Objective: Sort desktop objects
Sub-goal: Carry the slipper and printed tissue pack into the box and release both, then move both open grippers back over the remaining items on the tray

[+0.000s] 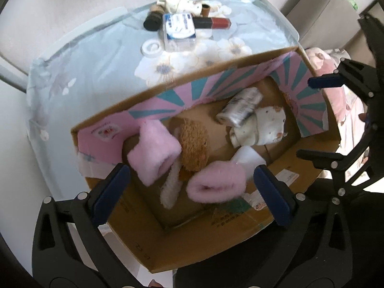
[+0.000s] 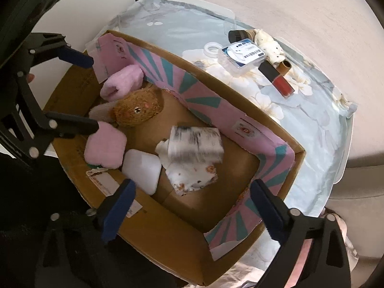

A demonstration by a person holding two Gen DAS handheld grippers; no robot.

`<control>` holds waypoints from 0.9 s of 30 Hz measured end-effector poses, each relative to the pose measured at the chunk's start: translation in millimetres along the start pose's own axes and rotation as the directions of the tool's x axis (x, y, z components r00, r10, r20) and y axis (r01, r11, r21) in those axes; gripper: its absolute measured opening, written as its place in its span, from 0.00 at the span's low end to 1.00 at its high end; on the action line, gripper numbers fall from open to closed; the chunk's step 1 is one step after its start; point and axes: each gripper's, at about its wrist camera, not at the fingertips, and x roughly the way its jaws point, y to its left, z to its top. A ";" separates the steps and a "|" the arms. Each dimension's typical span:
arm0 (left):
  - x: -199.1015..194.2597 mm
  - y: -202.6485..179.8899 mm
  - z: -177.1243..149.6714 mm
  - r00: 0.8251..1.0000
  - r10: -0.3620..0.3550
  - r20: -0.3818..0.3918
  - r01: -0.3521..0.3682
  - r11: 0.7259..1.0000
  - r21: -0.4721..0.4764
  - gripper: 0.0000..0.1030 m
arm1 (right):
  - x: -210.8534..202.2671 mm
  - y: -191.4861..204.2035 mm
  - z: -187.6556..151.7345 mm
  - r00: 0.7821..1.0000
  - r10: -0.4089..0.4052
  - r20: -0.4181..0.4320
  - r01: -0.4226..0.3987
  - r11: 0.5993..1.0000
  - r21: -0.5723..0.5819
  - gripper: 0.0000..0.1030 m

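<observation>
An open cardboard box [image 1: 206, 240] [image 2: 168, 237] with pink-and-teal flaps stands on the table. Inside lie two pink fluffy rolls [image 1: 153, 152] [image 2: 105, 146], a brown plush toy [image 1: 193, 144] [image 2: 136, 109], a white case [image 2: 141, 170], a printed cloth [image 1: 261, 126] [image 2: 192, 175] and a blurred white packet [image 1: 240, 106] [image 2: 195, 144]. My left gripper [image 1: 192, 192] hovers open over the box's near side. My right gripper [image 2: 194, 211] hovers open over its other end. Each gripper shows in the other's view: the right [image 1: 319, 117], the left [image 2: 93, 93].
On the floral tablecloth [image 1: 96, 60] behind the box lie a clear plastic case [image 1: 178, 30] [image 2: 242, 56], a red lipstick tube [image 1: 212, 22] [image 2: 277, 78], a dark bottle [image 1: 153, 19], a white ring [image 1: 151, 46] [image 2: 211, 48] and a rolled cloth [image 2: 266, 43]. A chair [image 1: 312, 7] stands behind the table.
</observation>
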 end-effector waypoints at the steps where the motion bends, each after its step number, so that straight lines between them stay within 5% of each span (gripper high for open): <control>1: -3.7 -0.7 1.1 1.000 0.008 0.020 -0.008 1.000 0.003 1.00 | 0.3 -1.3 -0.1 1.000 -0.001 -0.002 0.001 1.000 0.004 0.93; 20: -52.4 23.4 19.6 0.989 0.085 0.120 -0.086 0.996 0.004 1.00 | -37.5 -1.9 14.0 0.988 -0.125 0.091 0.128 0.991 -0.031 0.94; 27: -62.8 28.3 33.6 0.985 0.078 0.155 -0.081 0.997 0.013 1.00 | -39.0 -8.5 12.3 0.990 -0.128 0.063 0.131 0.991 -0.040 0.94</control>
